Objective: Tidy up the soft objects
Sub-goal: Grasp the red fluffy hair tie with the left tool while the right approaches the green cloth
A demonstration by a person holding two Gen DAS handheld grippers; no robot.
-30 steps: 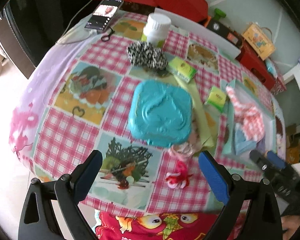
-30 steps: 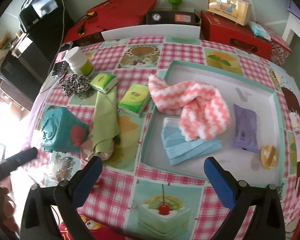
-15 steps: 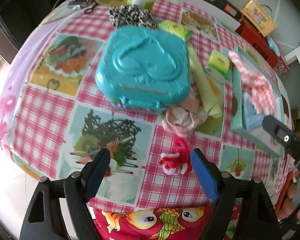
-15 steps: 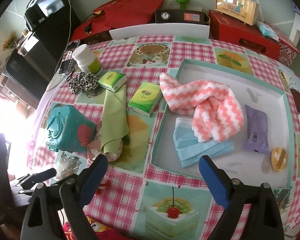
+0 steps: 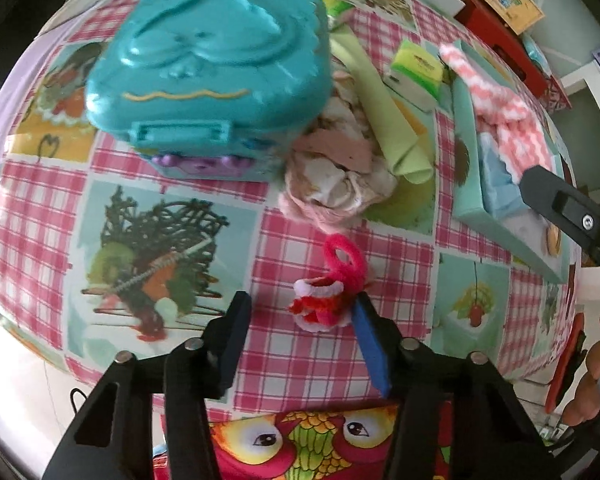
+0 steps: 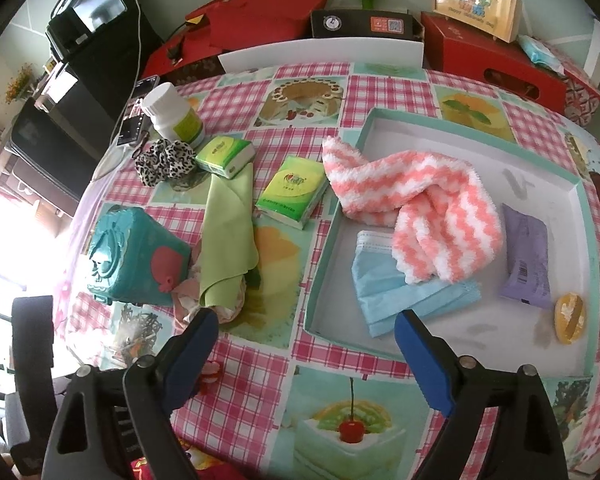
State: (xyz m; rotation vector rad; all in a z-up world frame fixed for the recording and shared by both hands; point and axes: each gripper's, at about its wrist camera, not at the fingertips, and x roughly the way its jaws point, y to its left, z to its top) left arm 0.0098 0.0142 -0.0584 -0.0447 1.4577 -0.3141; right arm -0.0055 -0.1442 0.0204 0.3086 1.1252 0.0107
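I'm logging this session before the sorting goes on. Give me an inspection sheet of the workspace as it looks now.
Surface: tablecloth in pink check with food pictures.
Job's things: striped towel, blue face mask and purple packet lie in the teal tray; green cloth, leopard scrunchie and red pipe-cleaner toy lie outside it.
Clutter: teal toy case, two tissue packs, white bottle, phone.
Grippers: left gripper open, the toy between its fingers; right gripper open, over the tray's near rim.
Cables: a white cable beyond the table.
Surroundings: red cases, dark cabinets.
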